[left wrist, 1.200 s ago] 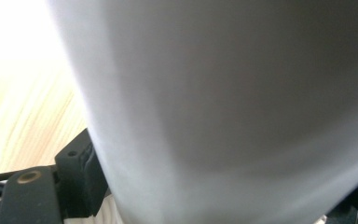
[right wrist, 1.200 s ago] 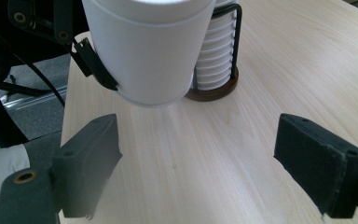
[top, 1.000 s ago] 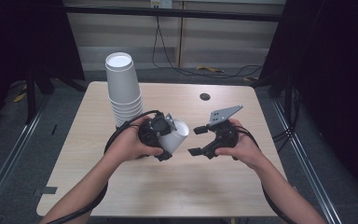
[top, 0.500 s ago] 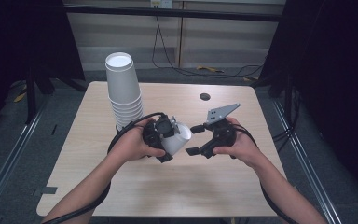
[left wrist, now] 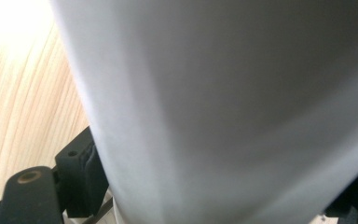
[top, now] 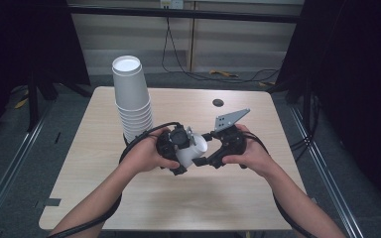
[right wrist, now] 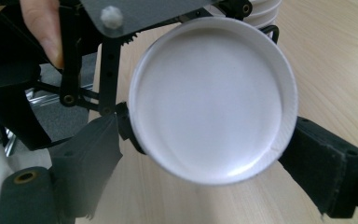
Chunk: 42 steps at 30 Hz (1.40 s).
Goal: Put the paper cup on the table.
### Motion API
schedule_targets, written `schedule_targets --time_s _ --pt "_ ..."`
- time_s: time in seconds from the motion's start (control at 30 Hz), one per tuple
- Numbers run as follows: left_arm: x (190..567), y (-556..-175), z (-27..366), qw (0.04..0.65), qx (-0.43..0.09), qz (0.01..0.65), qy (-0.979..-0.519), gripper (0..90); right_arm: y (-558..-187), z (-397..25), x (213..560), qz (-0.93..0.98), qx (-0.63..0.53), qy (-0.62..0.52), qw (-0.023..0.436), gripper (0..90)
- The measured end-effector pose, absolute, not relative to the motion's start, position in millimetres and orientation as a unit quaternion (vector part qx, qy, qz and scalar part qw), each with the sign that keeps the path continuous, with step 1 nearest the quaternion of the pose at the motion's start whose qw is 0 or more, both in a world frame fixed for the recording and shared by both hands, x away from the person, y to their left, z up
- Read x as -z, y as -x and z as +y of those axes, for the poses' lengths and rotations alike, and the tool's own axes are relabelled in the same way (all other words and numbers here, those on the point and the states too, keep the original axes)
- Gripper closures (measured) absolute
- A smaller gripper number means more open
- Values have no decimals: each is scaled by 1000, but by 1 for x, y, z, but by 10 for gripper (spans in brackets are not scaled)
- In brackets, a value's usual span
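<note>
Left tongs (top: pixel 186 151) clamped on paper cup (top: pixel 193 149), right tongs (top: pixel 212 148) wide, straddling its base

High view overlooks table (top: pixel 129 198); claw cameras close, perhaps sharing cup (right wrist: pixel 212 98).

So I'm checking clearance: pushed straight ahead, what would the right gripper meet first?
Probably the white paper cup's base, facing the right gripper between its open jaws; the left gripper holds that cup.
</note>
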<state>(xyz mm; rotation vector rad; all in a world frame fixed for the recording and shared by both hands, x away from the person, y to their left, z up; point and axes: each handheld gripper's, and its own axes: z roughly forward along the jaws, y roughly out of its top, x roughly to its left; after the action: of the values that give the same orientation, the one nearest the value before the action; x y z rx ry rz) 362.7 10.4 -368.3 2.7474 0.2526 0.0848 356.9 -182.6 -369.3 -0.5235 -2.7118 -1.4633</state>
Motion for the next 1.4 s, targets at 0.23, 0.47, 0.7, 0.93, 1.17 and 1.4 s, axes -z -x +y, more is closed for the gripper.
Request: schedule_targets --time_s 0.23,0.47,0.7,0.93,1.17,1.4 --pt "370 -362 11 197 -26 87 -976 161 -357 -178 372 -868 470 162 15 178" --pt "370 -360 10 197 -28 79 -977 161 -357 -176 372 -869 469 157 16 205" --pt "371 -359 10 192 -30 72 -978 161 -357 -174 373 -872 466 153 16 230" --pt "373 -358 10 193 -29 61 -979 161 -356 -175 373 -880 451 148 18 243" --pt "370 -358 9 192 -34 54 -979 162 -357 -179 372 -881 449 148 22 247" --pt "372 -358 8 195 -37 47 -979 159 -357 -180 372 -886 439 149 22 251"
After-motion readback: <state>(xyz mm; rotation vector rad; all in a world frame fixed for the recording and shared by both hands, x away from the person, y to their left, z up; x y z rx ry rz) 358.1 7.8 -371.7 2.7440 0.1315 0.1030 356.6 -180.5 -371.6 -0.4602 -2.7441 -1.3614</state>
